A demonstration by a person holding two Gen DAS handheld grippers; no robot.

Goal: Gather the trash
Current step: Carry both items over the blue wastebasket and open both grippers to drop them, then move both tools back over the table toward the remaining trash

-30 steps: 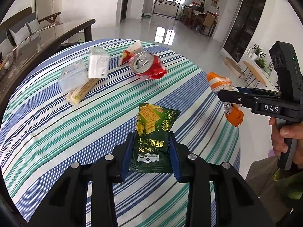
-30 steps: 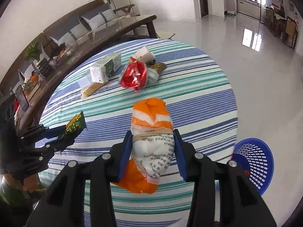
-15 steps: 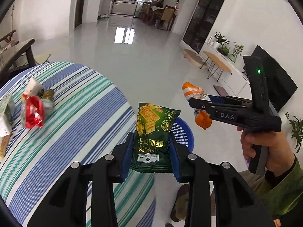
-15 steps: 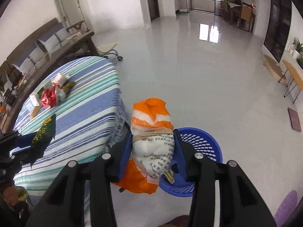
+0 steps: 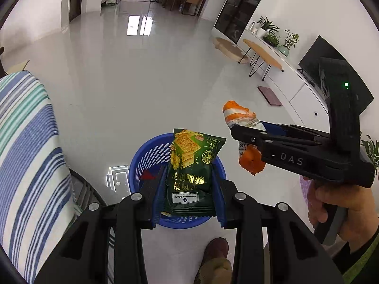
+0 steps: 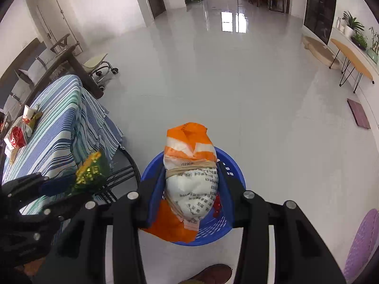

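Green-and-gold cracker packet (image 5: 190, 170), orange-and-white bag (image 6: 189, 177), blue basket (image 5: 146, 156), blue-green-white striped tablecloth (image 5: 28, 146)

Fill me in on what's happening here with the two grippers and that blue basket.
A person is clearing trash from the striped table. The left gripper holds a green cracker packet and the right gripper an orange-and-white bag, both above the blue basket on the floor. Nothing is dropped yet; more trash lies on the table.
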